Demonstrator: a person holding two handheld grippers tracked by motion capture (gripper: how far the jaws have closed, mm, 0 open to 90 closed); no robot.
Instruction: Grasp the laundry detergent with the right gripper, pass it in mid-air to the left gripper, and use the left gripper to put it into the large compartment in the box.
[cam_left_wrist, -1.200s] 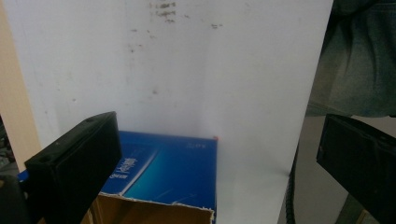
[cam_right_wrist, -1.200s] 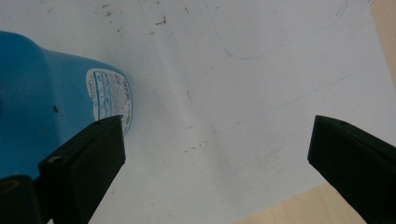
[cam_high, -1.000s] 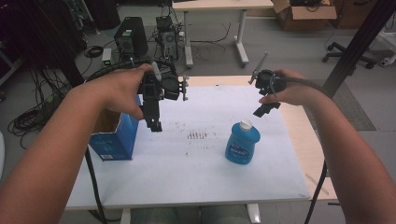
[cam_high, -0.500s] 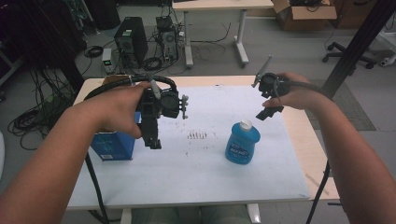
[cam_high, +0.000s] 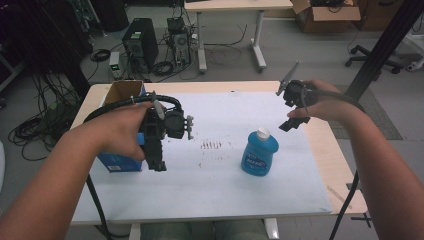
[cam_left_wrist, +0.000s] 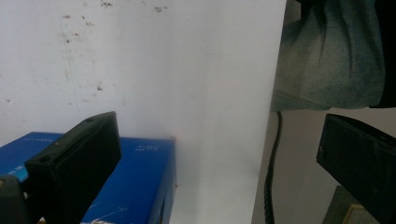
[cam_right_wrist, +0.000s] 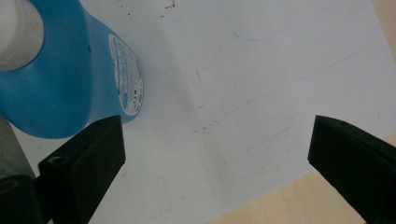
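The blue bottle (cam_high: 259, 154) with a white cap stands upright on the white sheet (cam_high: 220, 175) that covers the table (cam_high: 327, 165), and serves as the reference point here. The right gripper (cam_high: 292, 122) is held in the air above and just to the right of the bottle, not touching it; its jaws stand wide apart with nothing between them. In the right gripper view the bottle (cam_right_wrist: 60, 79) lies at the upper left, beside the left-hand jaw and outside the gap, over the sheet (cam_right_wrist: 243, 84). The left gripper (cam_high: 156, 157) is well to the left of the bottle, pointing down at the near corner of the blue box (cam_high: 120, 162), which sits at the table's left edge with its top flap open. Its jaws are also wide apart and empty; in the left gripper view one jaw hangs over the box (cam_left_wrist: 135, 186), the other past the sheet's edge. A patch of small dark marks (cam_high: 211, 145) lies on the sheet between box and bottle.
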